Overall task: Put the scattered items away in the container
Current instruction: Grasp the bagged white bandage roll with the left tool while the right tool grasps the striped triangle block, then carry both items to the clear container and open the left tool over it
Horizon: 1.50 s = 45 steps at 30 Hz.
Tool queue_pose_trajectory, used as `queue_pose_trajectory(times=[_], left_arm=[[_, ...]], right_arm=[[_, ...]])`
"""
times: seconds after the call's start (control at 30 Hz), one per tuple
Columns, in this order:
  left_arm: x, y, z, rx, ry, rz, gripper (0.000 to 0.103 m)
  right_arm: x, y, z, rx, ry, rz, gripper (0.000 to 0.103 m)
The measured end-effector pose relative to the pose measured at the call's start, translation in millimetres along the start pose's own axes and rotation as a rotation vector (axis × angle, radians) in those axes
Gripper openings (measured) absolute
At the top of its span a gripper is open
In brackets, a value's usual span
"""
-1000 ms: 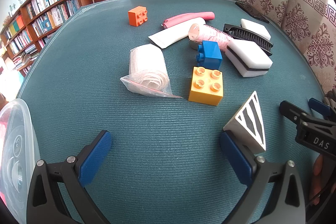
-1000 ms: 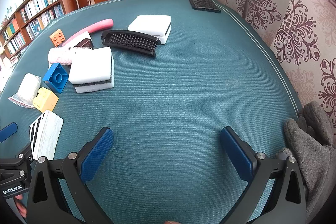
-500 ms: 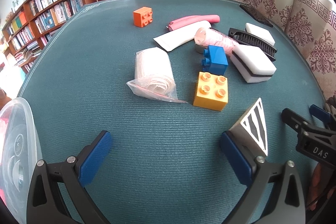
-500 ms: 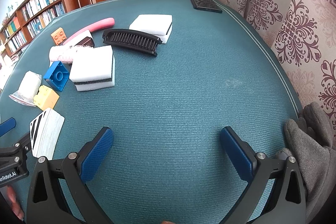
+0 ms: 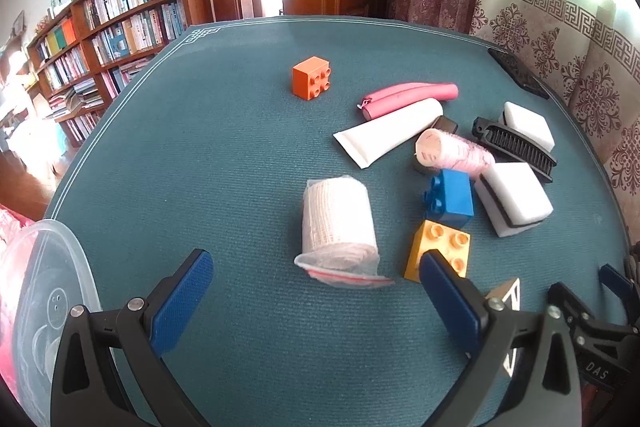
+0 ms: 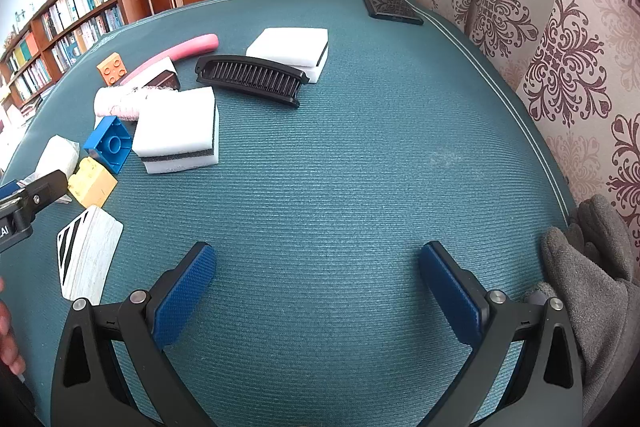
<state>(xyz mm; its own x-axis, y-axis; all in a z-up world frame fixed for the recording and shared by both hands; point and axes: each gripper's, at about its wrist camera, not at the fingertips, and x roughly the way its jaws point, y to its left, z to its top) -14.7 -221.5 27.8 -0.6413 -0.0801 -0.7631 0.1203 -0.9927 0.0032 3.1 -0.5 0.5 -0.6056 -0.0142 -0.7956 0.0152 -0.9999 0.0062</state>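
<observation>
Two open grippers are held low over a round table covered in teal ribbed cloth [image 6: 360, 155], on which the scattered items are spread. A clear round plastic container [image 5: 36, 307] is seen at the table's near left edge in the left wrist view, well apart from the items.

The nearer white sponge block with a black layer [image 6: 176, 135] is taken as the landmark. Behind it lies a black curved comb [image 6: 252, 79], and a second white sponge block [image 6: 292, 47] touches the comb's far side. To the landmark's left, a white squeeze tube [image 5: 388, 131] and a long pink pouch [image 5: 408, 95] are laid side by side, with a pink hair roller [image 5: 452, 151] just beside the landmark. A roll of white gauze in a clear bag [image 5: 340, 231] rests further left. A blue toy brick [image 5: 450, 197] touches the landmark's left side, a yellow toy brick [image 5: 440, 251] sits just in front of that, and an orange toy brick [image 5: 311, 77] stands well apart at the back. A white card deck with black stripes [image 6: 86, 251] lies nearest in front.

The left gripper [image 5: 316, 291] is spread wide and empty near the gauze roll. The right gripper [image 6: 318, 291] is likewise spread wide over bare cloth, nothing grasped.
</observation>
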Motion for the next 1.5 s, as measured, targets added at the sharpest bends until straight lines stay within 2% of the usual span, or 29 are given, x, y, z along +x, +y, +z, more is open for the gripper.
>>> queue_pose_trajectory(times=[0.1,0.27,0.37,0.43,0.7,0.9,1.0,1.27,1.5], left_arm=[[4.6,0.5,4.7,-0.011,-0.006,-0.011,0.103],[12.8,3.6,8.0,-0.037,0.006,-0.05,0.095],[17.7,5.3,8.5,-0.042,0.013,-0.065,0.08],[21.9,7.8,7.7,-0.052,0.022,-0.076,0.072],[22.9,9.1,9.3,-0.032,-0.013,-0.071,0.062],[20.2,10.3,8.3,-0.024,-0.031,-0.094,0.043],[18.3,10.8,8.1,-0.022,-0.035,-0.102,0.043],[12.3,13.4,7.6,-0.021,-0.046,-0.129,0.042],[3.5,18.5,7.5,-0.031,-0.063,-0.136,0.042]], right_arm=[[-1.3,-0.6,-1.8,-0.001,-0.001,0.004,0.103],[-3.3,-2.3,-4.2,-0.005,-0.002,0.02,0.103],[-1.9,-3.2,-3.6,-0.006,-0.006,0.039,0.103],[-3.7,-4.3,-3.5,-0.003,-0.012,0.067,0.103],[-19.8,-0.7,-8.5,0.001,-0.048,0.253,0.103],[-39.9,19.5,-7.6,-0.04,-0.102,0.344,0.099],[-44.3,35.8,-6.0,-0.088,-0.104,0.365,0.097],[-37.6,74.3,-6.6,-0.182,-0.055,0.404,0.08],[-23.6,96.0,-7.3,-0.23,-0.017,0.382,0.067]])
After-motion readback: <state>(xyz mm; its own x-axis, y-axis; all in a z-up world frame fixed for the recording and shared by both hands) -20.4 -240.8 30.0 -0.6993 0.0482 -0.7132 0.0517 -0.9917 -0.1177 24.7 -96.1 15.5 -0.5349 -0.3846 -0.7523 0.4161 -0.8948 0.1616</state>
